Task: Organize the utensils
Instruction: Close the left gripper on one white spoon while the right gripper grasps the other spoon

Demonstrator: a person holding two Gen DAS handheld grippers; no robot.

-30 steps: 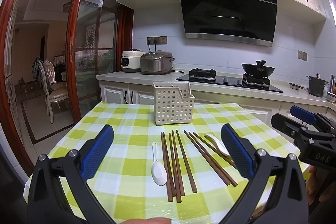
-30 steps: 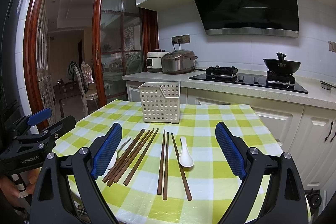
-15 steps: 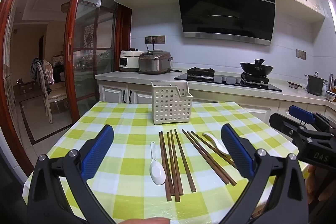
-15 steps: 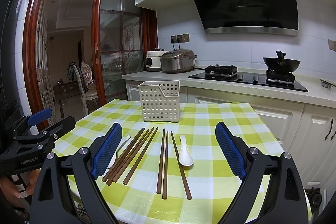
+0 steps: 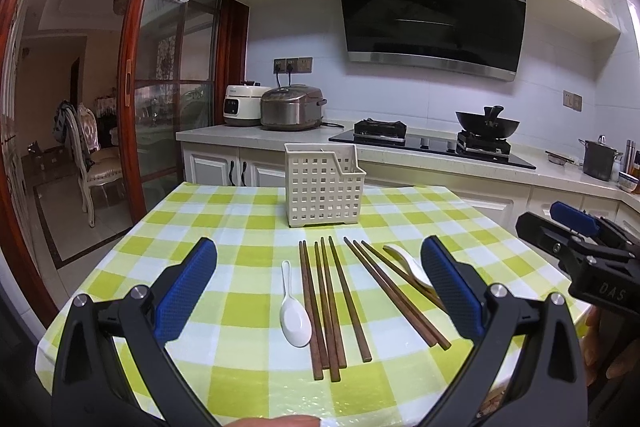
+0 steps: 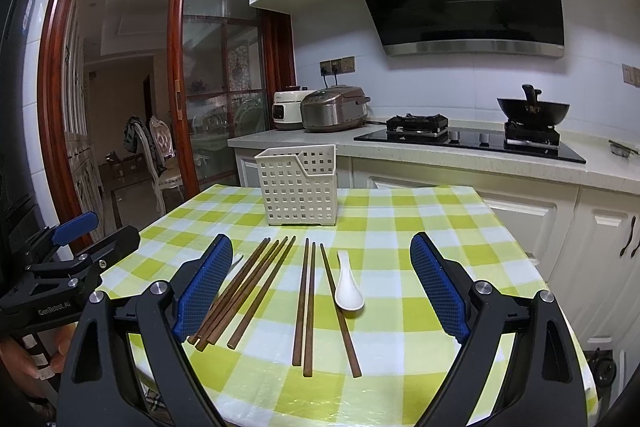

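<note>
Chopsticks (image 5: 326, 301) and two glossy spoons (image 5: 295, 317) lie flat on my worktop (image 5: 224, 227) before the basket (image 5: 322, 187): light, stiff, slippery. I'd pinch mid-shaft; both my grippers (image 5: 320, 291) (image 6: 322, 287) gape, empty.

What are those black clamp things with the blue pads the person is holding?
They are two matching hand-held tools. The left tool and the right tool each have a black angular frame, two fingers faced with textured blue pads, and silver bolts at the joints. White lettering marks their sides: "GenRobot.AI" shows on the left one. No cables or sleeves show.
</note>
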